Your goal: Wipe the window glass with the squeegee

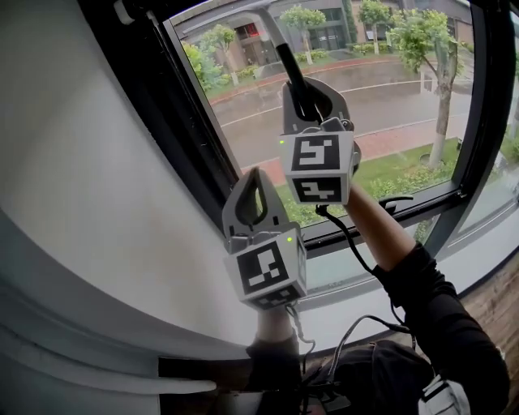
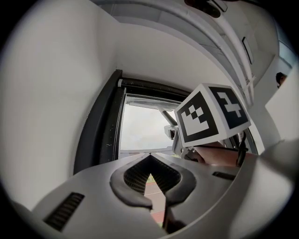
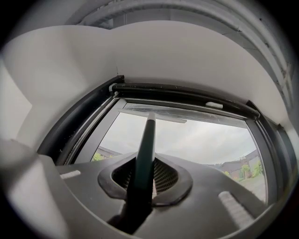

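Squeegee (image 1: 289, 66): slim dark handle, right gripper (image 1: 313, 89) clamped.

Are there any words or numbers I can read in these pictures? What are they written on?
No words or numbers can be read anywhere.
Left cube on the left gripper: black-and-white square patterns, not letters.
Right cube on the right gripper: patterns only, too.
Squeegee handle: no print shows.
Red patch on the building outside: too small to read.
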{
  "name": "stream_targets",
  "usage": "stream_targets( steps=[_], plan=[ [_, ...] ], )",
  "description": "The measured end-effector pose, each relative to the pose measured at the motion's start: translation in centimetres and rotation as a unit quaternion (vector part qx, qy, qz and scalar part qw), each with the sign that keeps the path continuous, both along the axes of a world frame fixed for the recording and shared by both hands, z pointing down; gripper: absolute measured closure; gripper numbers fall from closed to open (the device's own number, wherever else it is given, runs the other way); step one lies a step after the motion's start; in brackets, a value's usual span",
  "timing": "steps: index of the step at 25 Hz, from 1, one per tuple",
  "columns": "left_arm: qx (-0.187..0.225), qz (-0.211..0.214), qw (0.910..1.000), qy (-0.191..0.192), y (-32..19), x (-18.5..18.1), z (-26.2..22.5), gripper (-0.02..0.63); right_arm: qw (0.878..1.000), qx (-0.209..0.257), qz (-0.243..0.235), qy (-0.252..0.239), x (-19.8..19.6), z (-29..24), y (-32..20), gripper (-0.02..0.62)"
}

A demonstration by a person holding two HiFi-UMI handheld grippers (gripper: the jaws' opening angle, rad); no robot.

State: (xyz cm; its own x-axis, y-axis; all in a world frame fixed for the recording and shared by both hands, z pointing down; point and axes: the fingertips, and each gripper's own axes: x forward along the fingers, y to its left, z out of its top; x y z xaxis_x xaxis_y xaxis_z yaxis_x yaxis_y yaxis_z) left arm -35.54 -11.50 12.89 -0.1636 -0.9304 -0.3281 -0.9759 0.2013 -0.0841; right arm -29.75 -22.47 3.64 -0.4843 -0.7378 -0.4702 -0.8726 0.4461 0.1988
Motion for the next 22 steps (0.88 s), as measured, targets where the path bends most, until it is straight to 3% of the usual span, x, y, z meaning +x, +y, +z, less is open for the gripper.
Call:
stream_targets(
  steps=[10, 22],
  plan=[
    [-0.008, 0.005, 0.9999, -0.008, -1.3, -0.7, 0.1, 0.607, 0.999, 0.016, 0.043, 0.008, -0.7, -0.2, -1.3, 0.529],
    [-0.013, 0.004, 0.9999, -0.002, -1.0, -1.7, 0.2, 0.607, 0.998, 0.019, 0.055, 0.014, -0.9, 0.0, -1.4, 0.529]
  ],
)
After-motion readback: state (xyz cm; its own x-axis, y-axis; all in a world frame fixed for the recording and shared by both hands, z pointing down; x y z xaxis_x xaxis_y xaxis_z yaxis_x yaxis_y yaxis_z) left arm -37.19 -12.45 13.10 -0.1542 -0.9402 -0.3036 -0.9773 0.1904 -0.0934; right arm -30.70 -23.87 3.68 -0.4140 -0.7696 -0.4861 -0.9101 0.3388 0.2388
